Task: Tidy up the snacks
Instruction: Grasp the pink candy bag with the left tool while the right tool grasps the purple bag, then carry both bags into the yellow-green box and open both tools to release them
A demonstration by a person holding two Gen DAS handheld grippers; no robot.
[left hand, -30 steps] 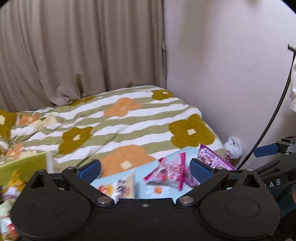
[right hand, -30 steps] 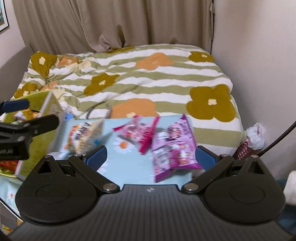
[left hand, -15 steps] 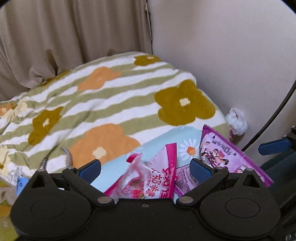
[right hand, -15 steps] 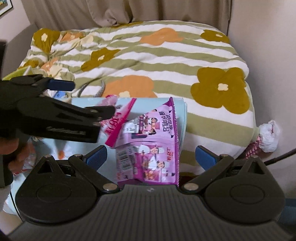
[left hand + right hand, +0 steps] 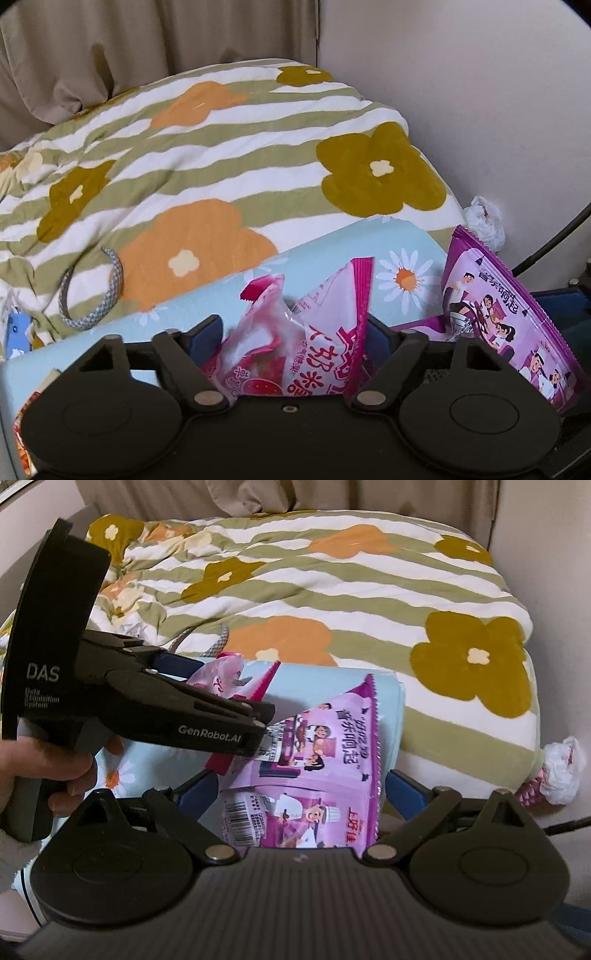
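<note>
A pink snack bag point(image 5: 325, 317) lies on a light blue daisy cloth point(image 5: 332, 251). My left gripper point(image 5: 291, 328) is down over it. Its jaws are closing, and both blue pads press the crumpled bag's sides. In the right wrist view the left gripper point(image 5: 229, 690) reaches in from the left, with the pink bag point(image 5: 221, 672) in it. A purple snack bag point(image 5: 317, 746) lies beside the pink one, partly under it. My right gripper point(image 5: 299, 790) is open and straddles the purple bag's near end. The purple bag point(image 5: 491, 306) also shows at the right of the left wrist view.
A striped flower quilt point(image 5: 221, 147) covers the bed behind the cloth, with a braided cord point(image 5: 110, 280) on it. A white plastic bag point(image 5: 561, 771) sits by the wall on the right. A person's hand point(image 5: 44, 768) holds the left gripper. Another orange packet point(image 5: 26, 424) shows at the lower left.
Both grippers came down onto the snacks. The left jaws, wide open before, have closed in on the pink bag. The purple bag now lies between the right fingers.
</note>
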